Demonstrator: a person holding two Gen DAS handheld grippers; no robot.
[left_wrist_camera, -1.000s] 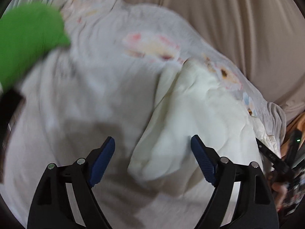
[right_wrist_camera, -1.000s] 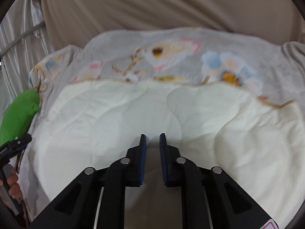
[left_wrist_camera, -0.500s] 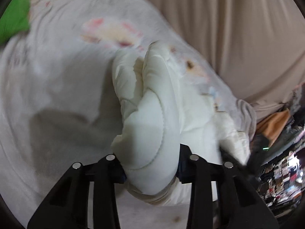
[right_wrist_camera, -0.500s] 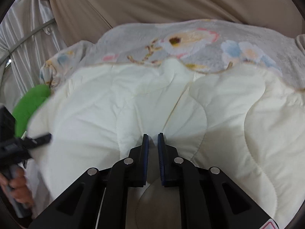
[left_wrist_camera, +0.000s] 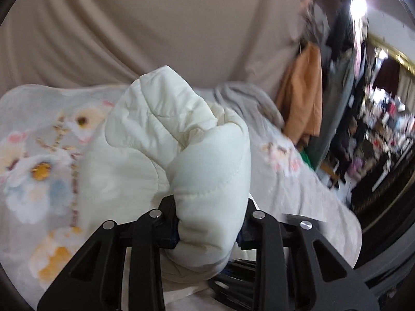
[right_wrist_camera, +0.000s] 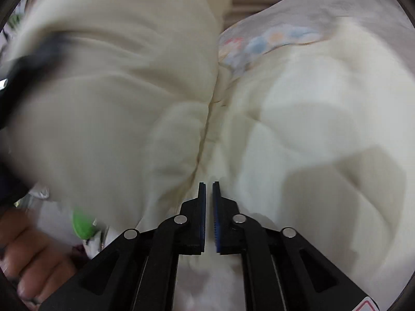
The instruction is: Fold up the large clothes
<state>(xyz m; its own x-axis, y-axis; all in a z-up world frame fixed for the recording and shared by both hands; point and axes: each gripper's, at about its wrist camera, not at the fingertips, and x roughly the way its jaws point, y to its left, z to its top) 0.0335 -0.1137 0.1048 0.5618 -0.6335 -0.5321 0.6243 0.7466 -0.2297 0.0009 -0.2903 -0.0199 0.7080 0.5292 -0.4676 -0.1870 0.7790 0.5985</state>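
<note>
A cream quilted padded garment [left_wrist_camera: 181, 160] is bunched up and held between the blue pads of my left gripper [left_wrist_camera: 210, 230], lifted above the bed. In the right wrist view the same garment [right_wrist_camera: 298, 129] fills nearly the whole frame, one part raised at the left and one part lying at the right. My right gripper [right_wrist_camera: 209, 217] is shut with its blue pads nearly touching, right at the garment's fold; whether cloth is pinched between them is hidden.
A grey floral blanket [left_wrist_camera: 39, 160] covers the bed under the garment. A beige curtain [left_wrist_camera: 155, 31] hangs behind. An orange cloth [left_wrist_camera: 303, 96] hangs at the right, with a cluttered room beyond. A green object [right_wrist_camera: 83, 224] and a hand [right_wrist_camera: 33, 254] show at lower left.
My left gripper closed on the garment's edge and lifted it up and across toward the right. My right gripper stayed shut while the garment swung up over its view.
</note>
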